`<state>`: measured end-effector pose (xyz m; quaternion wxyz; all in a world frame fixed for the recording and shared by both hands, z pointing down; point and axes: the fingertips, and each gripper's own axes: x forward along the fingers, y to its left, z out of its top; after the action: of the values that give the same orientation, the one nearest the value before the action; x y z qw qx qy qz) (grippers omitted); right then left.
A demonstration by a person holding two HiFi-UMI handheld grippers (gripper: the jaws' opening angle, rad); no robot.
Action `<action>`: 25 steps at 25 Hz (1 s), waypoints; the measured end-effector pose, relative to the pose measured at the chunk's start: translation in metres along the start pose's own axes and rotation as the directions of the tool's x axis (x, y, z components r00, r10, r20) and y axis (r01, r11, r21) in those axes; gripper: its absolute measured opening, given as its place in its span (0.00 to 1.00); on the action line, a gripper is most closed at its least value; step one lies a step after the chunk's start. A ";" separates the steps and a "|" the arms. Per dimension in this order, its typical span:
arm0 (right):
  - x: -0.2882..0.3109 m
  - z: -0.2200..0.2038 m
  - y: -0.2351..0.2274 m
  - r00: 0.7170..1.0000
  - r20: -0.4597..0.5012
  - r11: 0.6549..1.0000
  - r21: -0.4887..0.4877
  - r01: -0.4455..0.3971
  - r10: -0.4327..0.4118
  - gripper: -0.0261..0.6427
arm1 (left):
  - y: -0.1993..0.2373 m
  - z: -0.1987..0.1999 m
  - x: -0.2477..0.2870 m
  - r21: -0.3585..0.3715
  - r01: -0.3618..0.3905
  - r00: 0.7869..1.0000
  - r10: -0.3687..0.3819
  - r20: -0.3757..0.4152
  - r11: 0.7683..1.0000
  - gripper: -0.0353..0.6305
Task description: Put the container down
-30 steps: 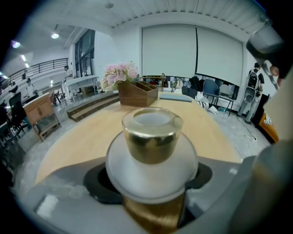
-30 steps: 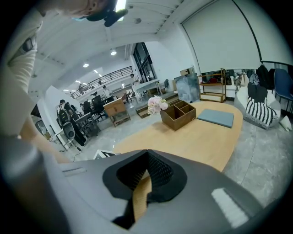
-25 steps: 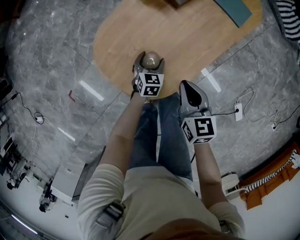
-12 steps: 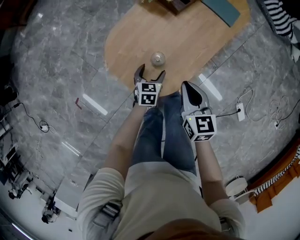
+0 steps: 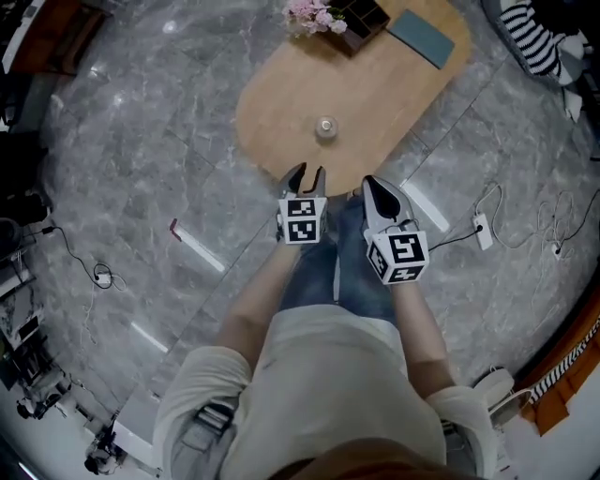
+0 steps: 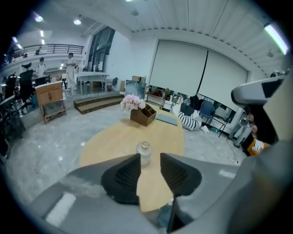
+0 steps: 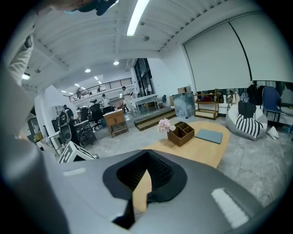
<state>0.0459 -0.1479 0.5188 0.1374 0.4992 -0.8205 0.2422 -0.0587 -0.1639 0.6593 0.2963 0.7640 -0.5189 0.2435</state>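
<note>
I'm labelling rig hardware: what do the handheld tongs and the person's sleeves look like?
The left tongs and right tongs are grey with black ribbed pads and a white cube bearing black square markers. Left jaws are closing, nothing between. Sleeves are short, cream.

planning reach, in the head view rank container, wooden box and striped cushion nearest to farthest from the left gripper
From the left gripper, tongs closing on nothing:
1. container, just ahead on the table.
2. wooden box, table's far end.
3. striped cushion, off the table, far right.
</note>
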 end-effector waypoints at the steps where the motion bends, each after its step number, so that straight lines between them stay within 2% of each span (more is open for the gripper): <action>1: -0.006 0.003 0.002 1.000 0.007 1.000 0.007 0.008 -0.008 0.04 | -0.001 0.001 -0.009 0.002 -0.014 1.000 0.014 -0.006 1.000 0.23; 4: -0.024 0.013 0.011 0.999 0.030 0.999 0.022 0.027 -0.028 0.04 | -0.007 0.008 -0.036 0.002 -0.016 1.000 0.016 0.005 1.000 0.10; 8: -0.043 0.027 0.024 0.997 0.066 0.999 0.025 0.034 -0.036 0.04 | -0.015 0.028 -0.070 -0.011 0.001 0.999 0.000 0.051 1.000 0.06; 14: -0.066 0.040 0.039 0.995 0.095 0.999 0.025 0.026 -0.029 0.04 | -0.031 0.057 -0.116 0.043 0.048 0.993 -0.052 0.102 0.998 0.06; 20: -0.088 0.060 0.054 0.990 0.138 1.000 0.012 0.019 -0.020 0.04 | -0.051 0.084 -0.154 0.093 0.118 0.979 -0.131 0.158 0.989 0.06; 25: -0.099 0.075 0.063 0.986 0.167 1.000 -0.018 0.007 -0.004 0.04 | -0.060 0.097 -0.174 0.117 0.156 0.970 -0.174 0.168 0.981 0.06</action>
<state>0.0370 -0.0896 0.3925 0.0732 0.5187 -0.8300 0.1917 -0.0558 -0.1028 0.4605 0.2282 0.8375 -0.4646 0.1752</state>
